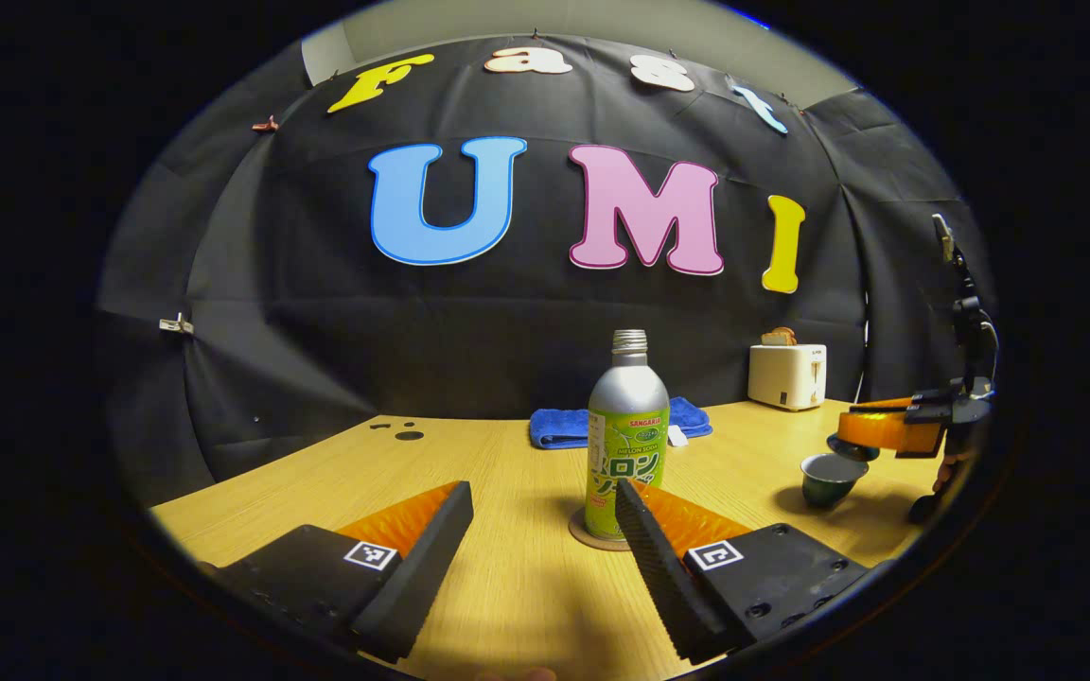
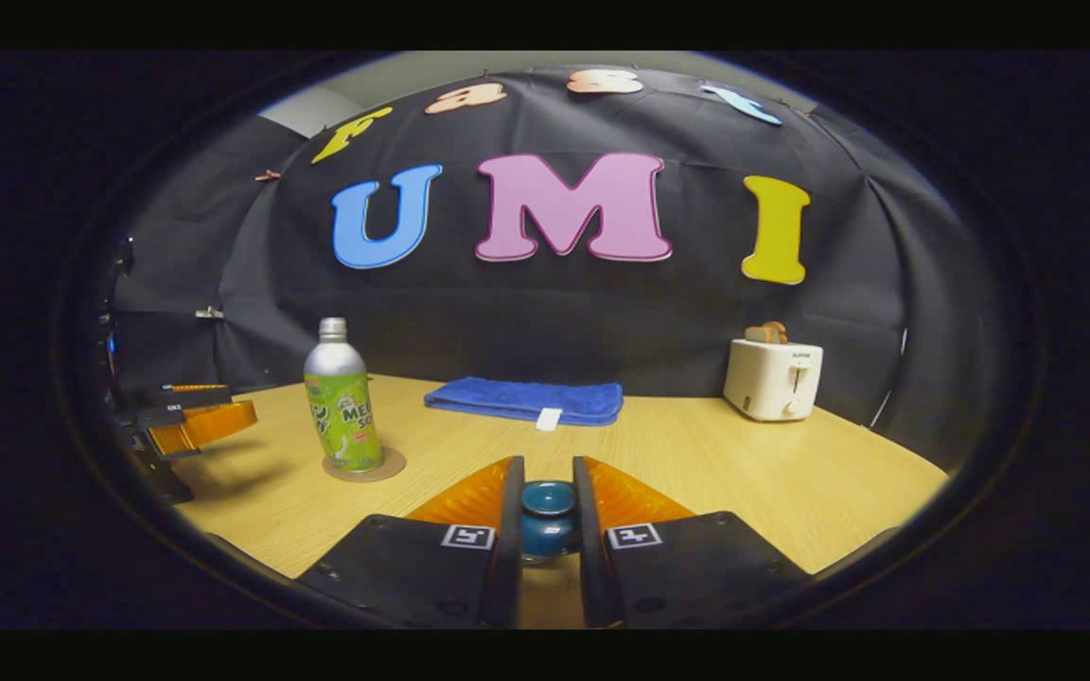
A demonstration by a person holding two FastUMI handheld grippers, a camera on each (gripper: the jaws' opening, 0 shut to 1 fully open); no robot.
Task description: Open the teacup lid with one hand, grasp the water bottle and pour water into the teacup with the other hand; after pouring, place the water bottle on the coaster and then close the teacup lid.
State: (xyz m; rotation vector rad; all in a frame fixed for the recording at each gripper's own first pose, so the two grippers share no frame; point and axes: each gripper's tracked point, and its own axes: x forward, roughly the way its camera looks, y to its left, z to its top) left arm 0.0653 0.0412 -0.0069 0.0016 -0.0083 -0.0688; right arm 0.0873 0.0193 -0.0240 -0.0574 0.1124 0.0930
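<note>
The water bottle stood upright on its round coaster on the desk, just ahead of the left tool, whose fingers were spread wide with nothing between them; the bottle sat at about 1 o'clock from that gap, its base partly behind the right-hand finger. In the left gripper view the teacup stood open on the desk at 3 o'clock of the bottle, well apart from it, and the right tool hung just above the cup with the teacup lid raised clear of the rim. The right gripper view gave the grip itself: the right tool was clenched on the lid's knob, both fingers pressing its sides. That view also placed the bottle on the coaster at 10 o'clock, with the left tool beyond it at 9 o'clock. A folded blue towel lay at 12 o'clock near the desk's far edge, and a white toaster holding a slice of toast stood at 2 o'clock. Black cloth walled the booth behind the pale wooden desk
</note>
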